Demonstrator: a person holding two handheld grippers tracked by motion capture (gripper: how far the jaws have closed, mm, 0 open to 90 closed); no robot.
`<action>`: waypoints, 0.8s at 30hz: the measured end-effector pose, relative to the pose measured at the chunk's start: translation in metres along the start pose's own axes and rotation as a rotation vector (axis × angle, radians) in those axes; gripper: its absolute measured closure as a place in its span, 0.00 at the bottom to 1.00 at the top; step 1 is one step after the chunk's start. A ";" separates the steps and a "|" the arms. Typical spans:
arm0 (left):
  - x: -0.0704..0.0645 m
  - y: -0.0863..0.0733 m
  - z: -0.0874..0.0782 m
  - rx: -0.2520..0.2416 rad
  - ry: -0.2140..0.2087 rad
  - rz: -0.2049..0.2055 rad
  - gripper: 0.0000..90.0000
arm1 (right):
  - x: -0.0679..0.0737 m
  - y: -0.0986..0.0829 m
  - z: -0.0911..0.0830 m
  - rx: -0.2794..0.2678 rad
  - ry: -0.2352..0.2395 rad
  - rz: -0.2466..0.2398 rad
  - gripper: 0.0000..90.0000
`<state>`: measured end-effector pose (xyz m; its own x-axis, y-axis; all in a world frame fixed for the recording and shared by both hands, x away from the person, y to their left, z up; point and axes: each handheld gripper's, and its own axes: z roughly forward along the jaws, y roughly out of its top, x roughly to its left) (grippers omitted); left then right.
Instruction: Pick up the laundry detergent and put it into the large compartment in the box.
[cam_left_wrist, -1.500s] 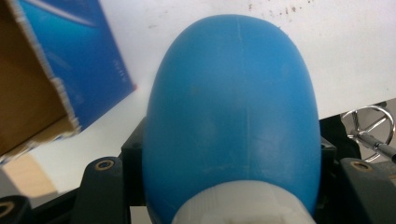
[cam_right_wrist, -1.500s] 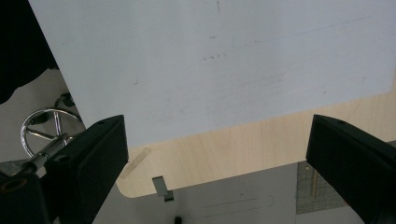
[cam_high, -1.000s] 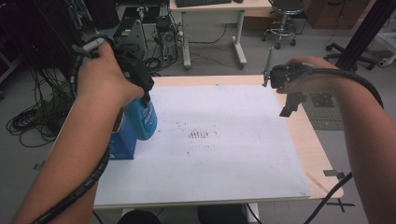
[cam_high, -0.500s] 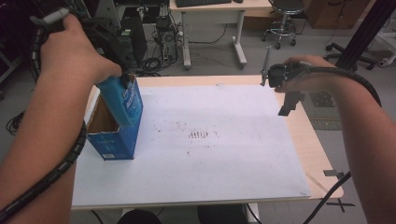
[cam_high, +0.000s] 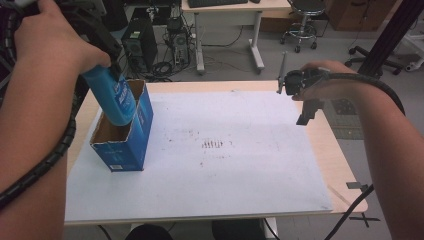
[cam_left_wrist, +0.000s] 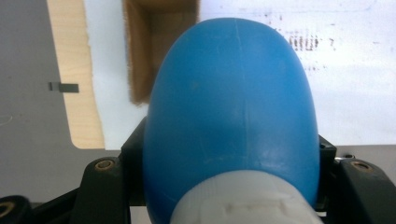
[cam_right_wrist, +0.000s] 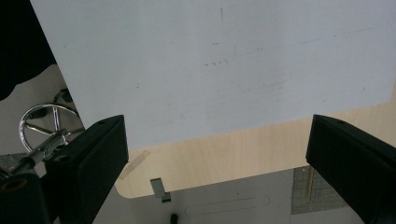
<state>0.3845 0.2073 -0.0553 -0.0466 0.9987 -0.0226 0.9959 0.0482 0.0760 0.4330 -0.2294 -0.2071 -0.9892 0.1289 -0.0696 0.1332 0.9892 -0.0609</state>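
Note:
A blue bottle with a white cap hangs tilted, its lower end at the open top of a blue carton standing at the table's left. My left gripper is shut on the bottle near its cap, and in the left gripper view the bottle covers the carton's brown inside. My right gripper hovers above the table's far right side. Its jaws stand wide apart in the right gripper view with nothing between them.
A white sheet with faint dark marks covers most of the wooden table. Beyond the far edge stand computer towers, a desk and a stool. A cable trails off the right front corner.
My left gripper has risen and moved left with the blue bottle, uncovering the open carton below it. The right gripper has hardly moved.

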 end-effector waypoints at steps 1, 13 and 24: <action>0.000 0.000 0.000 0.000 0.000 0.000 0.43 | 0.000 0.000 0.000 0.000 0.000 0.000 0.06; 0.017 0.015 0.011 -0.001 0.014 -0.018 0.43 | 0.002 0.004 0.002 0.004 -0.003 -0.013 0.06; 0.032 0.026 0.029 0.007 0.016 -0.027 0.43 | 0.005 0.004 0.001 -0.006 -0.009 -0.014 0.06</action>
<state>0.4114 0.2396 -0.0828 -0.0747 0.9972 -0.0081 0.9948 0.0750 0.0691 0.4287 -0.2252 -0.2087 -0.9904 0.1143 -0.0773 0.1188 0.9913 -0.0561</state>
